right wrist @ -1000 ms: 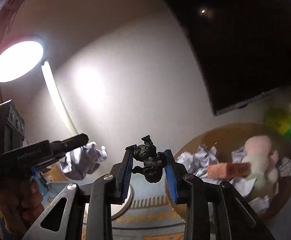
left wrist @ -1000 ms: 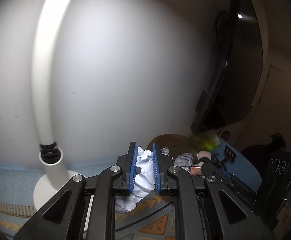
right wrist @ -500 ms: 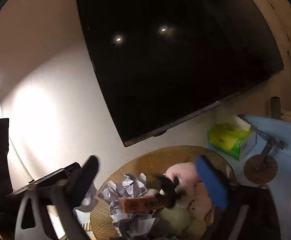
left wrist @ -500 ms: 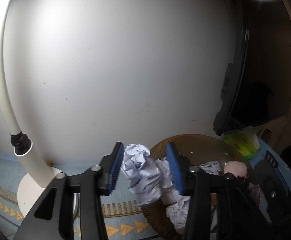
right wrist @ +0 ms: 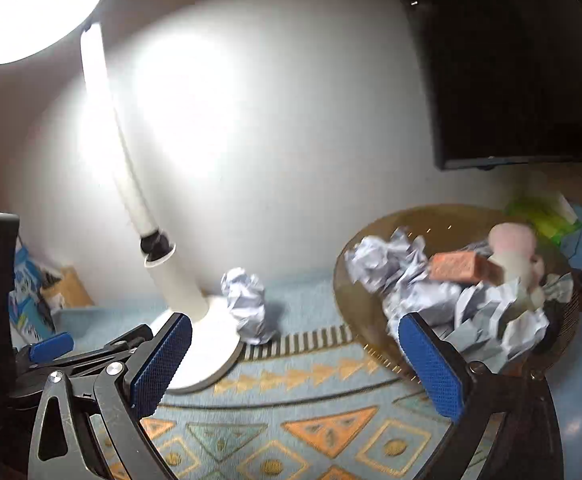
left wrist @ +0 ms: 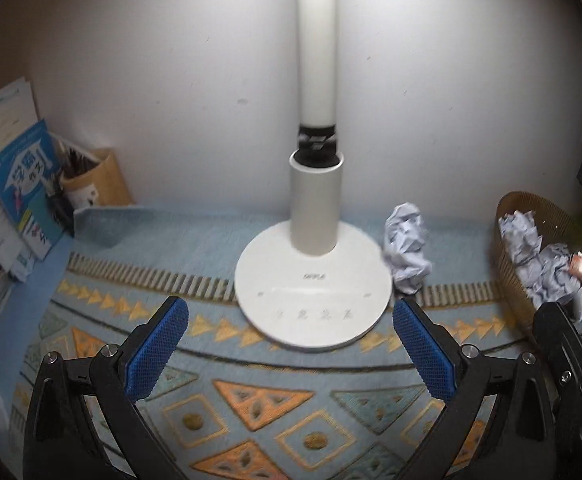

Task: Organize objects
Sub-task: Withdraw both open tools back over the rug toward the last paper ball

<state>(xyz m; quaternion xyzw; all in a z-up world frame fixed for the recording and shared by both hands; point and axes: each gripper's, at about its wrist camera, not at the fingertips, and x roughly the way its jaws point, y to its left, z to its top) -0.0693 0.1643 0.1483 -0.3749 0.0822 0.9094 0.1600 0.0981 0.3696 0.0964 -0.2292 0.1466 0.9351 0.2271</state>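
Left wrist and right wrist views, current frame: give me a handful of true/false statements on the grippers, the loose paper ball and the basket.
1. Both the left gripper and right gripper are open and empty. True.
2. A crumpled white paper ball lies inside the woven brown basket. False: it lies on the patterned blue mat, beside the white round lamp base.
3. The basket holds crumpled paper. True.
4. The lamp is off. False: its head glows brightly.
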